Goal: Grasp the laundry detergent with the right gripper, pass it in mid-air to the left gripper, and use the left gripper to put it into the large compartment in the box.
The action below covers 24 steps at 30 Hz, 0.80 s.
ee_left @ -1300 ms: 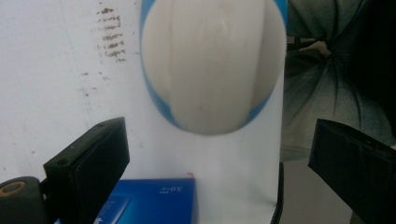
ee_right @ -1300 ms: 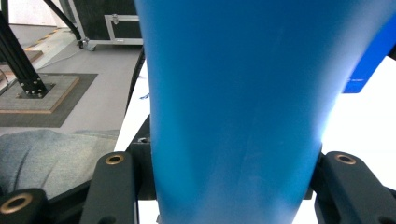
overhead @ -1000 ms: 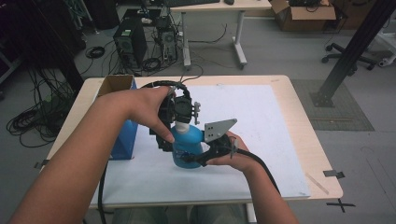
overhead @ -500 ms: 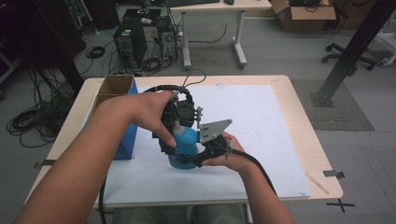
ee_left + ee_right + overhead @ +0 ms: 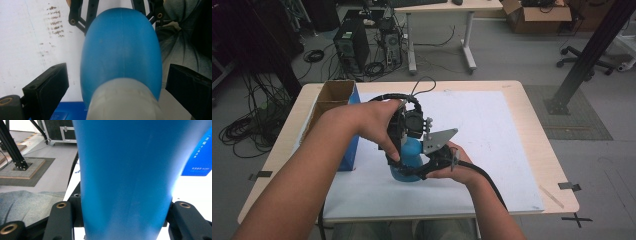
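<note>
a workshop floor strewn with cables lies beyond a pale wooden table covered by a white sheet, with an open cardboard box with a blue side at the left. near the middle of the sheet stands a blue bottle, held between both hands. the right gripper is closed on the bottle's lower body from the near right; in the right gripper view the 2 black jaws press against the blue wall on either side. the left gripper is poised over the top, and in the left gripper view its jaws stand open, wide apart on either side of the whitish cap, touching nothing. the step in hand is judged to be steadying the bottle for work on its cap; next the left jaws need to be closed squarely on the cap. the bottle is smooth, rounded, matt plastic; the cap is paler and cylindrical.
</note>
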Tool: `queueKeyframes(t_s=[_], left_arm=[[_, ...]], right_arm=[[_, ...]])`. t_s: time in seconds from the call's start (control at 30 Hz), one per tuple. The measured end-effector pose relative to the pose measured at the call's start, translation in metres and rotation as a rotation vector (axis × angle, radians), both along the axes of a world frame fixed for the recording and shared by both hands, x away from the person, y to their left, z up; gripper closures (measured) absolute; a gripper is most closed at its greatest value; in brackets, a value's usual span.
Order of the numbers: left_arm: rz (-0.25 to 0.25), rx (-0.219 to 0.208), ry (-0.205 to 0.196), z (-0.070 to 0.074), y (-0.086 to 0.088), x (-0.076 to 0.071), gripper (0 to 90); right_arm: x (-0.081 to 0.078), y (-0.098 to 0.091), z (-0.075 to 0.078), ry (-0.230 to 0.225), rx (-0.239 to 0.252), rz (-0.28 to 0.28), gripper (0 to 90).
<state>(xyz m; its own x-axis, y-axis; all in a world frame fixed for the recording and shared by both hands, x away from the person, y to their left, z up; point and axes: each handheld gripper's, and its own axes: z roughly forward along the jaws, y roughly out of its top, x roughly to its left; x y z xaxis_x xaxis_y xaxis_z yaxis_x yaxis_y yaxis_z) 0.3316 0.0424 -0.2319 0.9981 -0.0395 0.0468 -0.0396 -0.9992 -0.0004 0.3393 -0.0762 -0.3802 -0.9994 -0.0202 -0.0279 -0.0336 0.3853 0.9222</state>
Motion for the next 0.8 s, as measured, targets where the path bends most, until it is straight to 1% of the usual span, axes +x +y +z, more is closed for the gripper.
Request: queueKeyframes(t_s=[0.3,0.47,0.5,0.57,0.63,0.67,0.7,0.8], left_arm=[[0.01,0.005,-0.014,-0.0005,0.0002,0.0006,5.5],[0.01,0.006,-0.008,-0.0006,0.0002,0.001,9.4],[0.014,-0.001,-0.013,-0.0008,0.0,0.0008,9.3],[0.013,0.003,-0.012,-0.0004,-0.0002,0.0007,9.4],[0.011,0.004,-0.011,-0.0002,-0.0004,0.0004,11.1],[0.01,0.003,-0.012,-0.0001,-0.0003,0.0002,11.1],[0.007,0.004,-0.01,0.0,-0.0002,0.0001,12.0],[0.007,-0.002,-0.012,0.0012,0.0001,-0.0003,13.3]], right_arm=[[-0.0002,-0.0005,0.0026,-0.008,0.004,-0.002,44.8],[-0.0007,-0.0008,0.0032,-0.008,0.006,0.0,44.8],[-0.0008,-0.001,0.004,-0.013,0.006,-0.001,44.8],[-0.0015,-0.0013,0.005,-0.01,0.005,-0.001,44.8],[-0.0016,-0.0013,0.0056,-0.017,0.008,0.0,44.8],[-0.0026,-0.0013,0.0061,-0.002,0.01,0.0,44.8],[-0.0021,-0.0016,0.0065,-0.014,0.007,-0.001,44.8],[-0.0019,-0.0016,0.0069,-0.02,0.009,0.0,44.8]])
